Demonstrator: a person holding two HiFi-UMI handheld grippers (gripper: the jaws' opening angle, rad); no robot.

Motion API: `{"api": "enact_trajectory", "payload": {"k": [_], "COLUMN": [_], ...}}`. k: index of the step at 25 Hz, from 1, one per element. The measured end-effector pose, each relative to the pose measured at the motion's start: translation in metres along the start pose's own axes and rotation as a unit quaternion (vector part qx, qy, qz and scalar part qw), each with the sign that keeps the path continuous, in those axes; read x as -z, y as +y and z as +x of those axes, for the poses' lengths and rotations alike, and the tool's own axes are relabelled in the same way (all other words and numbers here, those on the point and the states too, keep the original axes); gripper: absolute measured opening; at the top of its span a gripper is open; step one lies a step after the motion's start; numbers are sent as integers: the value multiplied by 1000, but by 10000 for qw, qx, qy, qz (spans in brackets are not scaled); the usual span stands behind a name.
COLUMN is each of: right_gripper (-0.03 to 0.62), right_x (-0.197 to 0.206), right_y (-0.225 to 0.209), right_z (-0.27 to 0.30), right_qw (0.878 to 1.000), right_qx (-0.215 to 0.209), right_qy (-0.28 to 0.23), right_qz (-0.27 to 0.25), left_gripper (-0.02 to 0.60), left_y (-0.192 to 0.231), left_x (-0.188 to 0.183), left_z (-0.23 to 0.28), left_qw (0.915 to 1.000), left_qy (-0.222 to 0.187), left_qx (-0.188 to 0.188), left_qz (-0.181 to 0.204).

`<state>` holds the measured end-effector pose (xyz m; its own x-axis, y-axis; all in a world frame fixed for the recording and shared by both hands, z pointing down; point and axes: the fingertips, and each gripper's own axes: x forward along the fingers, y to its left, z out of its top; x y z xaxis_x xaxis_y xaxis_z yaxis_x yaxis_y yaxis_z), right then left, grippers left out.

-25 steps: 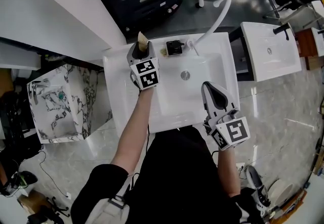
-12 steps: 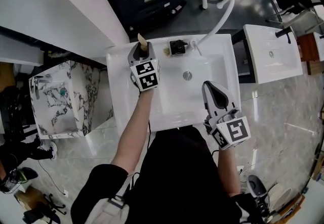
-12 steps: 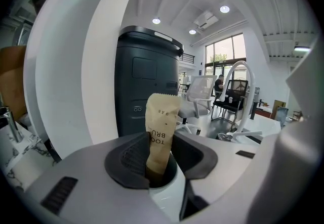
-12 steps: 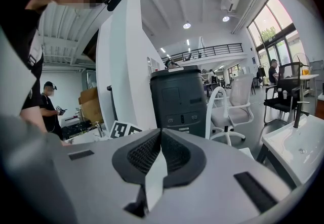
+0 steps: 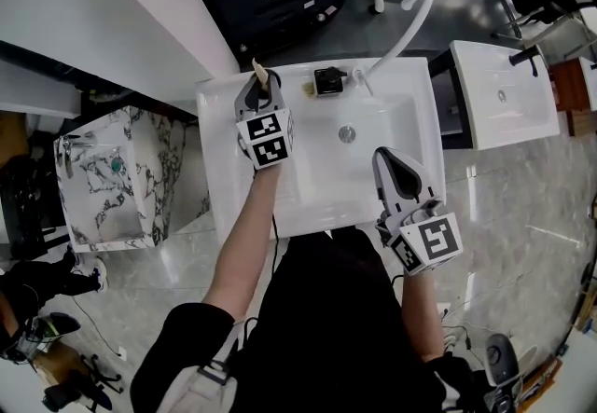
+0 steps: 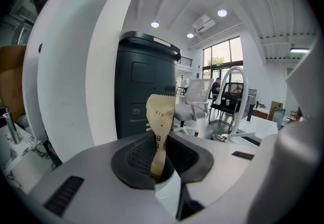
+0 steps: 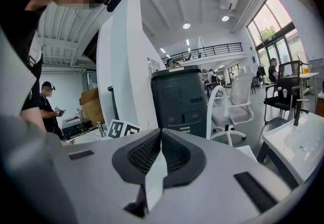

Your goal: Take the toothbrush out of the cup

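The toothbrush (image 6: 161, 117), sealed in a brown paper wrapper with a serrated top, stands upright at the back left corner of the white sink (image 5: 317, 180), its top poking up past the left gripper (image 5: 262, 88). In the left gripper view the jaws are closing on it, and the ribbed pads (image 6: 137, 156) already seem to touch the paper on both sides, low on the wrapper. The cup itself is not clearly shown: in the head view the gripper covers it, and the pale shape under the jaws in the left gripper view may be its rim, but I cannot tell. The right gripper (image 5: 387, 159) hangs over the front right part of the sink, well apart from the toothbrush, with its jaws pressed together and nothing between them. A white curved tap (image 5: 403, 36) and a small black object (image 5: 326, 82) sit along the back edge. The step in hand looks to be securing the grasp; the lift has not begun. Next, the pinch needs to firm up on the brush inside the paper, not just on the loose wrapper. Then a straight upward pull should keep the cup from tipping.
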<state>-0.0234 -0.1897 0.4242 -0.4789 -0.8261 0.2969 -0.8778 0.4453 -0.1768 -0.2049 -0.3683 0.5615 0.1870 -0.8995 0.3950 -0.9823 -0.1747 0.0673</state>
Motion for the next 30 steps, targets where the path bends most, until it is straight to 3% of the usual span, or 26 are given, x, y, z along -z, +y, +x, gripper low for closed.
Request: {"api": "enact_trajectory", "payload": {"k": [11, 18, 30], "right_gripper": [32, 32, 32], "right_x": [-11, -18, -28], "right_y": [-2, -11, -34], "right_z": [-20, -43, -101], "right_qw": [9993, 9972, 9903], "right_qx": [-125, -420, -971], "right_qy": [-341, -611, -983], "right_qz": [15, 68, 124], "left_gripper": [66, 63, 49], "left_y": [-8, -15, -63], "left_x": [-31, -64, -97], "left_z": [-27, -62, -143], "left_qw": [9988, 9954, 9875], "left_qy": [-463, -861, -1409], "left_qx": [28, -228, -463], "left_qz": [174, 364, 542]}}
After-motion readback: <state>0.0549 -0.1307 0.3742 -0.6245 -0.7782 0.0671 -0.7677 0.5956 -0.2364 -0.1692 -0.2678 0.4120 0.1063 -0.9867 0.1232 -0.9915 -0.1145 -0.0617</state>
